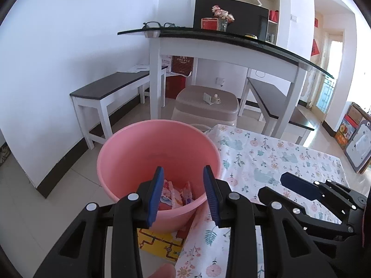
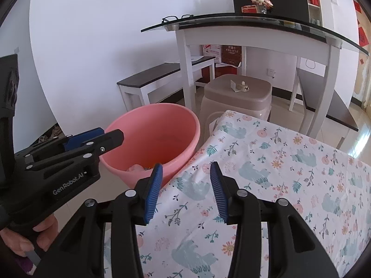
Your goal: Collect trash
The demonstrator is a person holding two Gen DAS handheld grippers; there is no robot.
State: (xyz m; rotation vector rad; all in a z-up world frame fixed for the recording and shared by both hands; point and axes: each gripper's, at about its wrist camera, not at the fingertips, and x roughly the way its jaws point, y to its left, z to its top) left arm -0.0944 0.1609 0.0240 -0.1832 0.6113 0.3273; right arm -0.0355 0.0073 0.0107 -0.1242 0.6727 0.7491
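1. Two hand-held grippers in view, both empty. Surroundings: white dining table (image 1: 222,46) with a dark glass top behind, dark-topped white bench (image 1: 109,88) along the wall at left, beige plastic stool (image 1: 206,106) just past the worktop's far corner. Yellow patterned sheet (image 1: 160,243) lies on the floor under the bucket's near side.
2. Worktop (image 2: 278,162) carries a floral cloth with bear prints; the stretch of it seen ahead of the right hand-held gripper is bare cloth. Nothing stands between either tool and the bucket mouth.
3. Left hand-held gripper (image 1: 183,194): blue pads stand moderately apart, nothing between them, touching nothing. It sits over the near rim of the bucket, pointing down into it. In the right wrist view a hand (image 2: 34,236) grips its handle at lower left.
4. Right hand-held gripper (image 2: 187,190): jaws moderately apart, nothing clamped, pads clear of the cloth. It is over the worktop's left edge, just beside the bucket; from the left wrist view it shows at far right above the cloth.
5. Pink bucket (image 1: 129,159) stands on the floor, against the worktop's left corner, upright, mouth open.
6. Trash (image 1: 176,194): crumpled pink and white printed wrappers lie at the bucket bottom, partly hidden by the left tool's fingers. Exact count cannot be told.
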